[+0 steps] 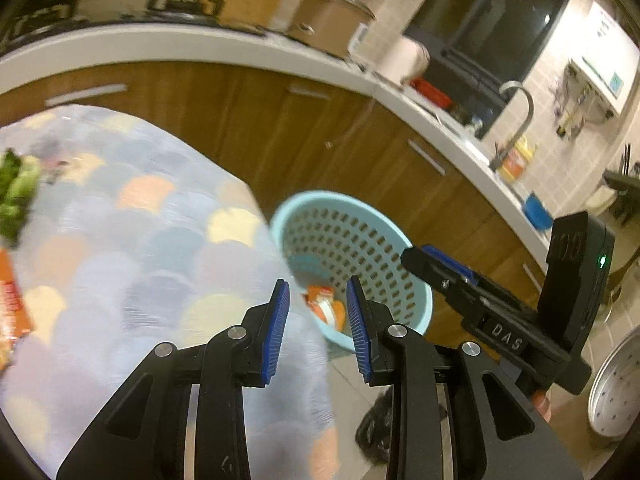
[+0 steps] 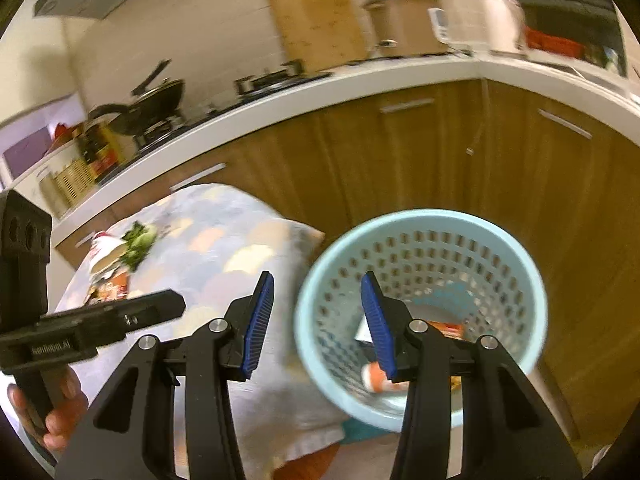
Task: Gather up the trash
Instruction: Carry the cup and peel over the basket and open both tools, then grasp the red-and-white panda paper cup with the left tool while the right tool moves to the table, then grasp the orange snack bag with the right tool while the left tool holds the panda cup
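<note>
A light blue perforated bin stands on the floor beside a table with a pastel scale-pattern cloth; it also shows in the right wrist view. Orange and white wrappers lie in its bottom, also seen in the right wrist view. My left gripper is open and empty over the table's edge near the bin. My right gripper is open and empty above the bin's left rim. Green leafy scraps and an orange packet lie on the table, with more trash at its far end.
A wooden-fronted kitchen counter curves behind the bin, with a pot, a stove and a sink on it. A black bag lies on the floor and a metal perforated tray leans at the right.
</note>
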Demonstrator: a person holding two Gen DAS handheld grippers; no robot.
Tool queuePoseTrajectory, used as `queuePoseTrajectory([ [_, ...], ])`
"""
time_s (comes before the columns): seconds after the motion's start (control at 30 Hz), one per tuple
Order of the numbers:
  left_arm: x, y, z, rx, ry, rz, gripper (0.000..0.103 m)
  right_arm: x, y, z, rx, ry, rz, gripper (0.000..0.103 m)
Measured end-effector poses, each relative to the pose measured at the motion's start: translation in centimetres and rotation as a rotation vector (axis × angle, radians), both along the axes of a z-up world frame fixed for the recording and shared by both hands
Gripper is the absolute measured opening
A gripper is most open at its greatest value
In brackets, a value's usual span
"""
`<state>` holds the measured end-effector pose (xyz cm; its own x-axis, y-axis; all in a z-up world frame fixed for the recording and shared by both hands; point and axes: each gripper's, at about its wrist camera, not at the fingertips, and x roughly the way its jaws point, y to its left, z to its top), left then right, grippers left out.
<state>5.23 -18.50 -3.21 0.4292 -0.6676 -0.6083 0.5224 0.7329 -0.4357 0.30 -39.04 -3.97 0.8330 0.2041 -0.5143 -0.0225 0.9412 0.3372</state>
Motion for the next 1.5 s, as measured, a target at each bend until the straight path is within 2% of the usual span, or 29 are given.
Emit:
queuePoseTrajectory([
  [0.37, 0.3, 11.9, 3.1, -0.054, -0.060, 0.250, 0.027, 2.3, 9.0, 2.9, -0.043, -0.043, 0.160, 0.042],
  [0.53, 1.1, 17.9, 3.6, -0.065, -0.063, 0.385, 0.037, 4.2, 13.9, 3.4, -0.068, -0.044, 0.233, 0.043],
  [0.67, 1.9, 22.2, 3.8, -0.078, -0.060, 0.475, 0.038, 6.1, 17.5, 3.1, -0.073, -0.034, 0.269, 0.043],
  [0.8, 3.5, 25.2, 3.7, -0.074, -0.053, 0.547, 0.048, 8.2, 20.8, 2.2, -0.064, -0.017, 0.281, 0.043],
  [0.97, 6.2, 26.5, 2.7, -0.048, -0.021, 0.563, 0.051, 9.6, 23.2, 0.8, -0.099, -0.002, 0.309, 0.043],
  [1.1, 8.6, 26.9, 1.7, -0.025, 0.005, 0.581, 0.057, 10.2, 23.7, 0.5, -0.117, -0.007, 0.319, 0.045],
  [1.17, 9.7, 26.9, 0.9, 0.000, 0.030, 0.595, 0.058, 10.7, 23.8, 0.5, -0.123, -0.007, 0.315, 0.051],
  [1.27, 11.4, 26.5, -0.4, 0.065, 0.076, 0.600, 0.058, 11.5, 23.7, 0.1, -0.111, 0.021, 0.323, 0.051],
  [1.4, 12.3, 26.5, -1.5, 0.013, 0.105, 0.570, 0.057, 12.0, 23.6, -0.2, -0.095, 0.045, 0.343, 0.051],
  [1.5, 12.3, 26.1, -1.7, 0.024, 0.084, 0.579, 0.057, 12.0, 23.8, -0.3, -0.102, 0.044, 0.347, 0.051],
])
